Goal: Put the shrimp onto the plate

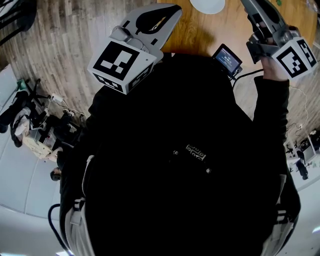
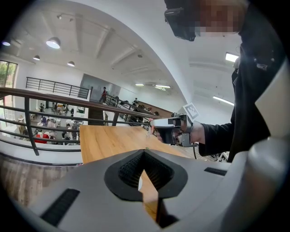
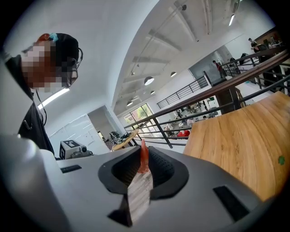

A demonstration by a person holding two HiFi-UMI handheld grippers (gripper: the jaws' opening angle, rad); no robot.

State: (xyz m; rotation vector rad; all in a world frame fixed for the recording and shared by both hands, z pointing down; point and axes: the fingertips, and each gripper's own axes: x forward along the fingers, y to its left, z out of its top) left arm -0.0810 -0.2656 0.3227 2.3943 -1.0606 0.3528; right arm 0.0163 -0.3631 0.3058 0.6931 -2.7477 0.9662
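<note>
An orange-red shrimp (image 3: 143, 159) stands pinched between the black pads of my right gripper (image 3: 144, 153), which is shut on it. In the head view that gripper's body (image 1: 270, 30) is raised at the top right, over the wooden table (image 1: 200, 30). The rim of a white plate (image 1: 207, 5) shows at the top edge, between the two grippers. My left gripper (image 2: 144, 152) is shut at its tips with nothing between them, and hangs above the table's near edge. The left gripper view shows the right gripper's body (image 2: 170, 129) in a hand.
The person's black clothing fills most of the head view. A small device with a lit screen (image 1: 227, 59) and a cable sits at the table's near edge. A railing (image 3: 217, 97) runs beyond the table. A green dot (image 3: 281, 159) marks the tabletop.
</note>
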